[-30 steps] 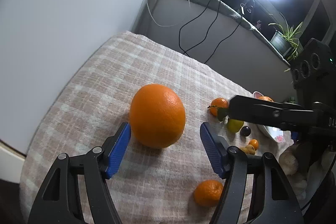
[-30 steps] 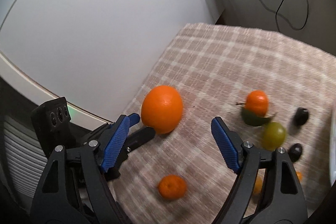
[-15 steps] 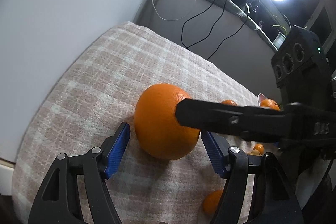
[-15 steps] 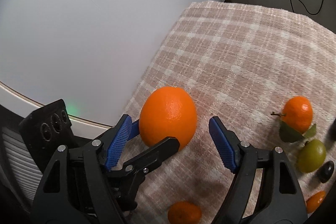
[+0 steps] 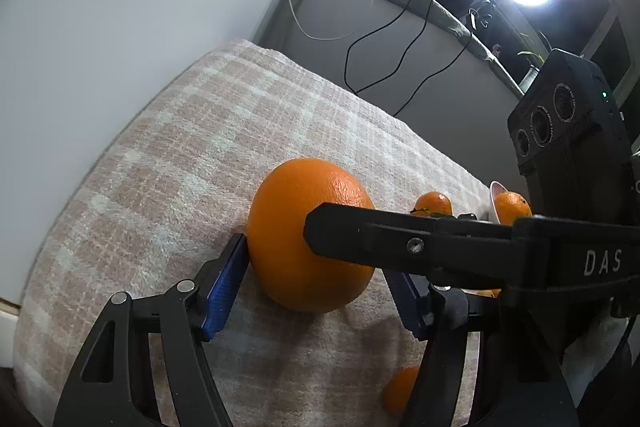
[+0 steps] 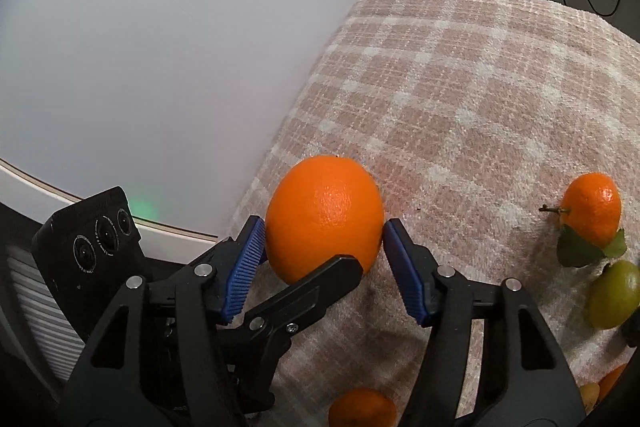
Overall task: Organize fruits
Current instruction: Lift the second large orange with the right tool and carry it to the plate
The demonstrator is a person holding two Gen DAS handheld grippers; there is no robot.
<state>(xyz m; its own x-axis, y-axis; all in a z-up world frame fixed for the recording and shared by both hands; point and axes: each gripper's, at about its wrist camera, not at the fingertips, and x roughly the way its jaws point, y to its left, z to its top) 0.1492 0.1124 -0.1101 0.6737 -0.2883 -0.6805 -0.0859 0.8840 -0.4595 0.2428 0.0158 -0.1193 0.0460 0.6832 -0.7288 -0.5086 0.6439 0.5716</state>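
Observation:
A large orange [image 5: 304,227] [image 6: 324,211] rests on the checked cloth [image 6: 480,87], with both grippers around it. My right gripper [image 6: 322,227] is closing, and both blue pads touch the orange's sides. In the left wrist view one of its black fingers [image 5: 360,239] crosses in front of the fruit. My left gripper [image 5: 316,259] is closing a little. Its left pad touches the orange, and a sliver of cloth shows beside its right pad, which is partly hidden. One of the left gripper's fingers [image 6: 316,287] lies across the orange's near side.
A mandarin with a leaf [image 6: 592,207] [image 5: 434,203] and a green fruit [image 6: 612,295] lie to the right. A small mandarin [image 6: 360,407] [image 5: 400,387] sits close in front. A white bowl [image 5: 494,195] holds an orange fruit. The cloth's edge drops off at the left.
My right gripper came down and in from the right and closed its pads onto the large orange. My left gripper edged forward around the same orange, and its left pad now touches it.

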